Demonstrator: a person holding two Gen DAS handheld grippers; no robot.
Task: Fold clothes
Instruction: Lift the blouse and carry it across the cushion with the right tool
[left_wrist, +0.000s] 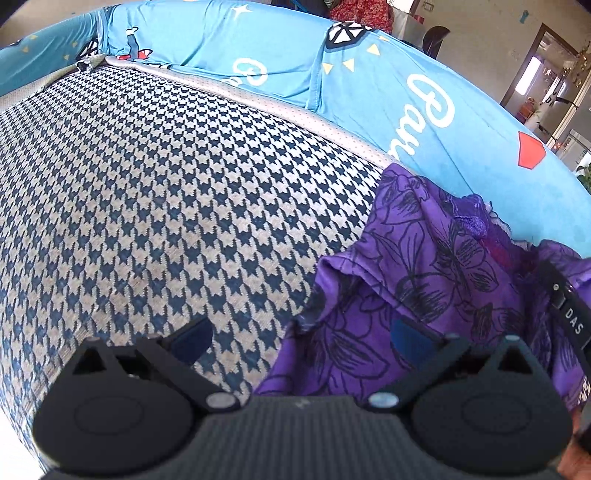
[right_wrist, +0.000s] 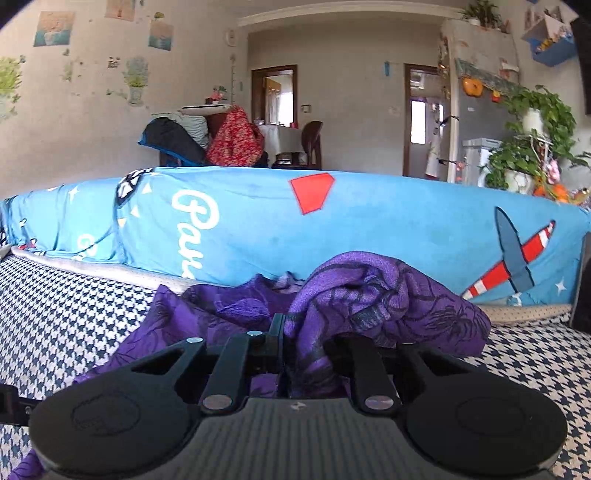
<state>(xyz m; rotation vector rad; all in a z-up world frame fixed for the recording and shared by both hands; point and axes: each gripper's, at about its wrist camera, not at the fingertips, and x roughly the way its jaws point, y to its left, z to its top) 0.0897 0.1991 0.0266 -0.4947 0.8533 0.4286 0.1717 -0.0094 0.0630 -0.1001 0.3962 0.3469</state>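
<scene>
**Purple garment bunched on the sofa seat, right claw clenched on it**

The purple floral garment (right_wrist: 388, 295) lies in a crumpled heap on the houndstooth sofa seat (left_wrist: 155, 192), pushed up near the backrest, which is draped with a bright blue printed cover (right_wrist: 369, 229). From the left wrist view the same garment (left_wrist: 424, 288) sits to the right of the seat's bare checked stretch, its lace-trimmed edge lying against the blue cover.

The right claw (right_wrist: 286, 343) is clenched on a fold of the purple cloth: its fingers are drawn almost together, and the fabric rises in a thick wad between and over them, spilling to the right.

The left claw (left_wrist: 301, 336) is released, its two blue-padded fingers spread wide. One pad hangs above the bare houndstooth, the other above the edge of the garment; nothing is caught between them. A black strap with white lettering (left_wrist: 570, 314) shows at the right edge of that view, against the purple cloth.

Behind the sofa stand a chair piled with clothes (right_wrist: 207, 142) and leafy potted plants (right_wrist: 532, 140).
</scene>
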